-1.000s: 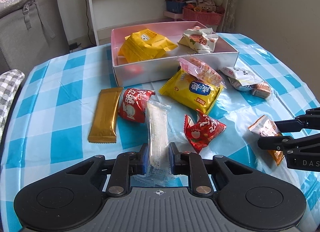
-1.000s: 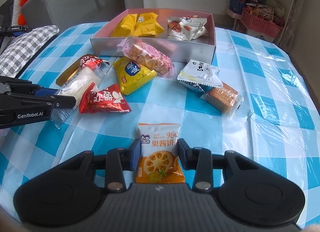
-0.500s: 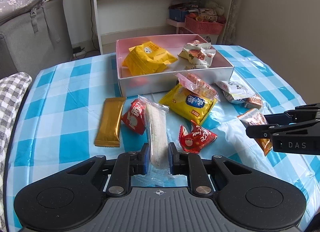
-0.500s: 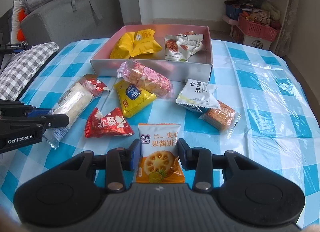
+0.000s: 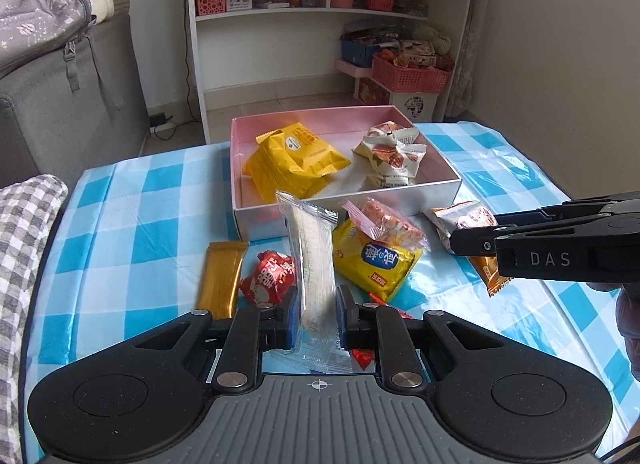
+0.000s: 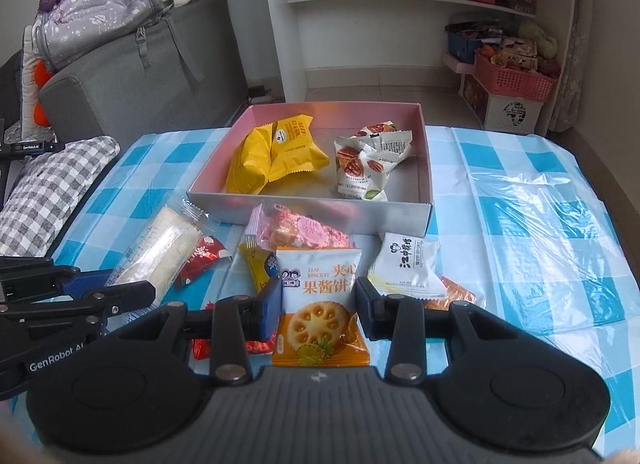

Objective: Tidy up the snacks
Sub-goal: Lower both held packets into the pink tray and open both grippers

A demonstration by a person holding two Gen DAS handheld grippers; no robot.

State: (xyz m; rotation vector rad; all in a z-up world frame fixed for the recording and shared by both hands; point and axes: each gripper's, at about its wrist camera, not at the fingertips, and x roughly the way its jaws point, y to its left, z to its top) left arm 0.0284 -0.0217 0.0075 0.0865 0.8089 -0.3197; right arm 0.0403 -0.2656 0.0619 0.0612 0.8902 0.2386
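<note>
My left gripper (image 5: 317,318) is shut on a long clear-wrapped white snack bar (image 5: 314,264), held above the table, short of the pink box (image 5: 344,207). It also shows in the right wrist view (image 6: 160,248). My right gripper (image 6: 318,300) is shut on an orange jam biscuit packet (image 6: 318,304), also lifted in front of the box (image 6: 312,211). The box holds yellow packets (image 5: 296,163) and white nut packets (image 5: 394,157).
On the blue checked tablecloth lie a gold bar (image 5: 222,276), a red candy packet (image 5: 270,276), a yellow packet (image 5: 376,264), a pink cracker packet (image 5: 382,219) and a white packet (image 6: 408,268). A grey sofa and white shelves stand behind the table.
Both grippers have risen with their snacks and moved toward the box. The table and the snacks on it look farther below.
</note>
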